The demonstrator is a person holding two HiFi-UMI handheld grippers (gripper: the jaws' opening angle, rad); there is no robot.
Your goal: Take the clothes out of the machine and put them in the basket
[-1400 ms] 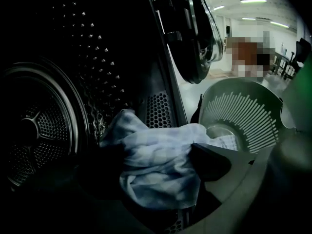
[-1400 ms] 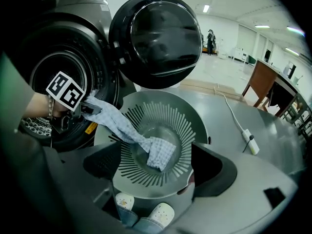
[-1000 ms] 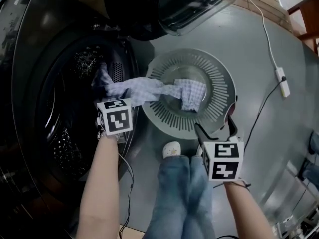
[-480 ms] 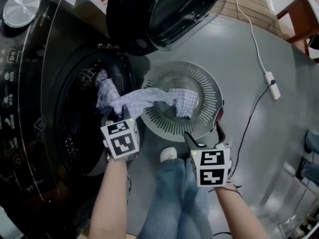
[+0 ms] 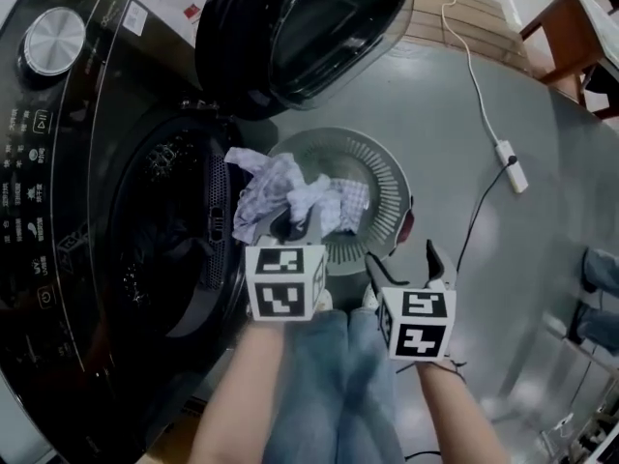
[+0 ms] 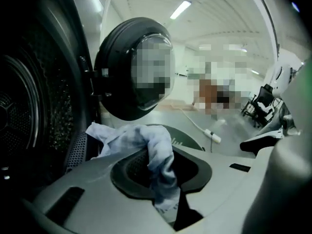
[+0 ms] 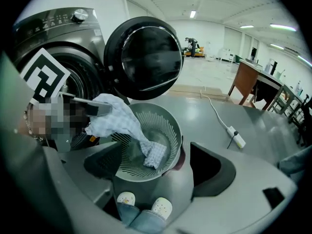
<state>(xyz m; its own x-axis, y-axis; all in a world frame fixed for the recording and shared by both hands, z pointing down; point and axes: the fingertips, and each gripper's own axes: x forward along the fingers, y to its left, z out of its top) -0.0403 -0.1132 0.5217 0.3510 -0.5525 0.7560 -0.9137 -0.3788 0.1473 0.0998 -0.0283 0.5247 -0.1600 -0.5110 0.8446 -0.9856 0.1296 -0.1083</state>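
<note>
Cloth (image 5: 280, 187) hangs mid-frame, trailing into the basket (image 5: 392, 167), pinched by my left gripper (image 5: 288, 228), whose jaws have just closed on it. My right gripper (image 5: 407, 264) gapes, empty. Best carry the cloth fully over the rim before letting go.

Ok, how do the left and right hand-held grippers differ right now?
The left hand-held gripper is shut on the cloth, its jaws having just been closing on it. The right hand-held gripper is open and empty. The left is over the washer side of the basket, with the cloth trailing down into the basket. The right is by the basket's rim on the other side. Both point down toward the basket.
</note>
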